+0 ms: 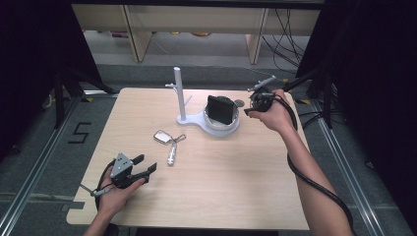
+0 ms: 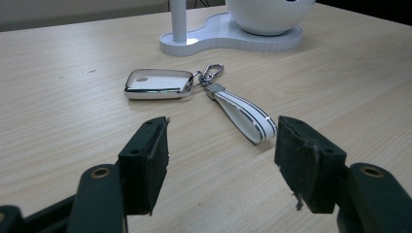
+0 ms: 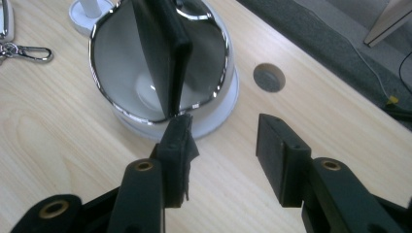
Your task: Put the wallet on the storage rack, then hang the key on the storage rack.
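Observation:
A white key fob (image 1: pixel 162 136) (image 2: pixel 155 83) with a clip and a white strap (image 1: pixel 171 155) (image 2: pixel 243 114) lies flat near the table's middle. A white stand (image 1: pixel 194 119) carries a thin post (image 1: pixel 179 93) and a chrome-rimmed bowl (image 1: pixel 222 127) (image 3: pixel 116 63). A flat black case (image 1: pixel 220 109) (image 3: pixel 163 43) stands on edge inside the bowl. My left gripper (image 1: pixel 147 163) (image 2: pixel 221 141) is open at the front left, pointing at the strap from a short way off. My right gripper (image 1: pixel 253 105) (image 3: pixel 221 131) is open just right of the bowl, its left jaw near the rim.
A round grey grommet (image 1: pixel 239 103) (image 3: pixel 268 76) sits in the table behind the bowl. The wooden table (image 1: pixel 221 187) has bare surface across its front half. Desks, cables and dark stands surround the far side. The fob's clip (image 3: pixel 29 52) shows in the right gripper view.

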A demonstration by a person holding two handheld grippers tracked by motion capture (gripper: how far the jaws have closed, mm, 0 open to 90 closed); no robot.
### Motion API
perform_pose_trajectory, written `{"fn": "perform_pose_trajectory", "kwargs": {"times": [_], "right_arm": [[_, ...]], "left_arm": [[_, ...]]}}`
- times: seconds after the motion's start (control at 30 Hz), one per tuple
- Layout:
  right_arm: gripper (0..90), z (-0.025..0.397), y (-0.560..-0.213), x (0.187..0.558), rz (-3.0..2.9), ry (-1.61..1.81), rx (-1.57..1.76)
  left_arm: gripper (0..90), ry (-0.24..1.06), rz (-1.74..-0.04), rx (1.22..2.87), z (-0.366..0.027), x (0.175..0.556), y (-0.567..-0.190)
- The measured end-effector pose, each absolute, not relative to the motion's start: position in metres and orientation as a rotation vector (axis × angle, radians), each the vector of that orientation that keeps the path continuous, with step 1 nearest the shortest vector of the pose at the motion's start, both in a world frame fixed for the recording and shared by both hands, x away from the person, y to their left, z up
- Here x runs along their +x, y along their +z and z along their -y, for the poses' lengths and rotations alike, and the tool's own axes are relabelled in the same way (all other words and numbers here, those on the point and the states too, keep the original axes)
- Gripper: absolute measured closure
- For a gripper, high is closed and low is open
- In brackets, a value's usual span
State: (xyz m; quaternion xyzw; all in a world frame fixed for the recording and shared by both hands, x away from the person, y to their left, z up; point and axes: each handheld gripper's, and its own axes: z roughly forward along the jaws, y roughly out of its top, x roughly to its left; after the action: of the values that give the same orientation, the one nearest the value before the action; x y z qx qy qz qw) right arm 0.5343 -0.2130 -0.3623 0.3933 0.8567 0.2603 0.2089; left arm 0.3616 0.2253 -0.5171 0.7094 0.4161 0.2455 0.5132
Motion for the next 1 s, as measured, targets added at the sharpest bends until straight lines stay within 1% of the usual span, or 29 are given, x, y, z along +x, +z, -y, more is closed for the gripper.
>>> {"fn": "perform_pose_trajectory", "kwargs": {"times": [0.17,0.43,0.63,0.7,0.73,0.77,0.83,0.87,0.9,0.93,0.97,1.0], "right_arm": [[55.7,0.225,-0.373,0.520,-2.370,0.752,1.154],[51.2,0.245,-0.406,0.489,-2.405,0.759,1.232],[49.6,0.252,-0.424,0.471,-2.450,0.747,1.261],[48.7,0.252,-0.435,0.456,-2.442,0.773,1.285],[48.7,0.252,-0.435,0.456,-2.442,0.773,1.285],[48.3,0.253,-0.440,0.446,-2.431,0.798,1.290],[48.1,0.253,-0.442,0.441,-2.428,0.813,1.297],[47.1,0.253,-0.447,0.432,-2.413,0.818,1.322],[47.1,0.253,-0.447,0.432,-2.413,0.818,1.322],[46.9,0.253,-0.452,0.424,-2.395,0.802,1.344],[46.9,0.253,-0.452,0.424,-2.395,0.802,1.344],[46.8,0.252,-0.456,0.416,-2.376,0.744,1.376]], "left_arm": [[35.6,0.586,-1.003,1.702,-0.225,0.364,-0.517],[40.8,0.634,-0.986,1.696,-0.222,0.366,-0.515],[44.5,0.624,-0.994,1.700,-0.221,0.366,-0.516],[45.0,0.620,-0.984,1.699,-0.221,0.366,-0.516],[45.0,0.620,-0.982,1.699,-0.221,0.366,-0.516],[45.0,0.624,-0.981,1.698,-0.221,0.365,-0.515],[44.4,0.617,-0.976,1.693,-0.221,0.365,-0.514],[43.9,0.607,-0.982,1.695,-0.223,0.365,-0.513],[42.4,0.607,-0.982,1.695,-0.223,0.365,-0.513],[39.7,0.603,-0.986,1.687,-0.224,0.365,-0.513],[38.6,0.603,-0.986,1.687,-0.224,0.365,-0.513],[38.7,0.610,-0.990,1.680,-0.224,0.365,-0.511]]}}
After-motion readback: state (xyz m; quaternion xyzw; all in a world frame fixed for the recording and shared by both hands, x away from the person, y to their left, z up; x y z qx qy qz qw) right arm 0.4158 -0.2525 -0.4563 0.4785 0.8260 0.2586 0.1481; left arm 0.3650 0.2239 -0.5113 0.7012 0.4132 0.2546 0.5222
